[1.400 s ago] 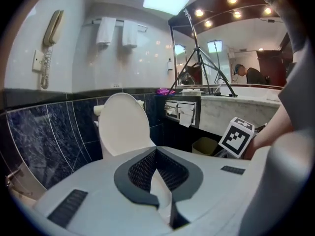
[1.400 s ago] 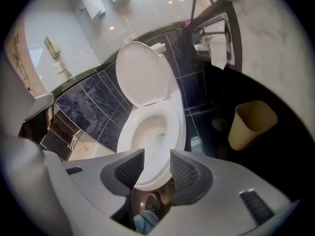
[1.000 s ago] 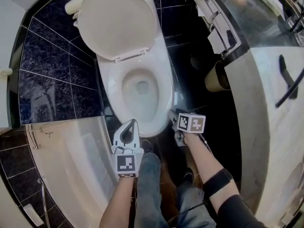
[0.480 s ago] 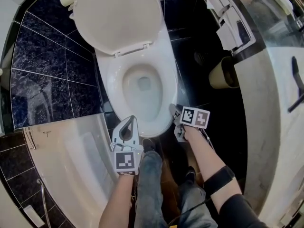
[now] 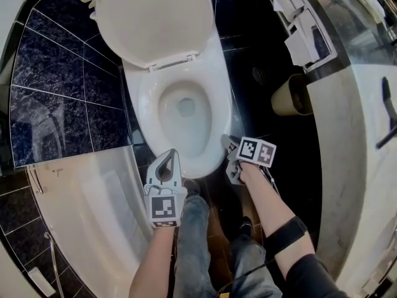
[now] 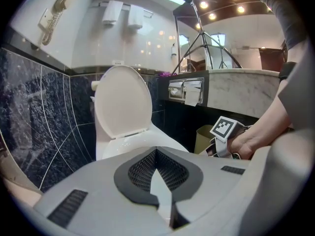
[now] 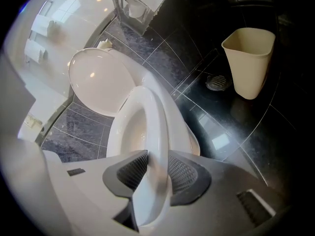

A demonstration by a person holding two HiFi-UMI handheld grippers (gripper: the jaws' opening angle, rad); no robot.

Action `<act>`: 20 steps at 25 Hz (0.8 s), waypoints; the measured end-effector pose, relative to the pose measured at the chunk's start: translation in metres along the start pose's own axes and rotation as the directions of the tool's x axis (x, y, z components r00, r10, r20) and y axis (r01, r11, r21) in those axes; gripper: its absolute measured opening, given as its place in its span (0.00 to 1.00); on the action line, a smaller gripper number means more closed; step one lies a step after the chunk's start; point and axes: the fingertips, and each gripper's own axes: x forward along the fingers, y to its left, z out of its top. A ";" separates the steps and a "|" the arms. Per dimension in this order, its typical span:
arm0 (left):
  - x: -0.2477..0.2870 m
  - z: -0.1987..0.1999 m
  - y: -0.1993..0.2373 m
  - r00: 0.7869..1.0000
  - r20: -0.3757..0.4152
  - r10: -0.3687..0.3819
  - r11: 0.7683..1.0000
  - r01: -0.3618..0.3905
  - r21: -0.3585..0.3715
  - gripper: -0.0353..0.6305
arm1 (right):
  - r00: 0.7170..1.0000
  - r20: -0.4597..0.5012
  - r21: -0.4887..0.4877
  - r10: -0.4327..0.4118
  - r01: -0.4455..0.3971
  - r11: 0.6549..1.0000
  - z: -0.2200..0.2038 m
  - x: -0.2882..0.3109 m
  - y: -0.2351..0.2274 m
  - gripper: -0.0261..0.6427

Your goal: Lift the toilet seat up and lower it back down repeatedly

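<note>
So we're standing in a bathroom looking pretty much straight down. The dark tiled floor (image 5: 56, 92) fills most of the shot, with a white bathtub (image 5: 93, 216) at the lower left and a pale marble counter (image 5: 366, 166) along the right edge. The toilet (image 5: 217, 104) sits top centre. Its lid (image 5: 155, 17) is tipped up and back, and the toilet seat (image 5: 146, 113) is lying flat on the bowl. A beige bin (image 5: 288, 98) stands on the floor between the toilet and the counter.

Our right gripper (image 5: 226, 143) is at the front right of the bowl, angled down. Its own camera shows the toilet seat rim (image 7: 155, 132) running right between the jaws (image 7: 155, 173). They've just been closing in, and both pads look to be touching the rim now.

Our left gripper (image 5: 172, 156) hangs just off the front left of the bowl, not touching it. Its jaw tips are together (image 6: 156, 151), with nothing held between them.
</note>
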 end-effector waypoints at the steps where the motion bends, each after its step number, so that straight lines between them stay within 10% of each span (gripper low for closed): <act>1: 0.000 0.000 0.000 1.000 0.001 -0.005 1.000 0.005 0.007 0.03 | 1.000 -0.001 0.002 -0.001 0.001 1.000 0.000 -0.001 0.000 0.25; 20: -0.054 -0.001 -0.009 0.998 -0.066 -0.007 0.998 0.002 -0.066 0.03 | 0.999 -0.032 0.036 0.006 -0.005 0.999 0.031 -0.060 0.063 0.24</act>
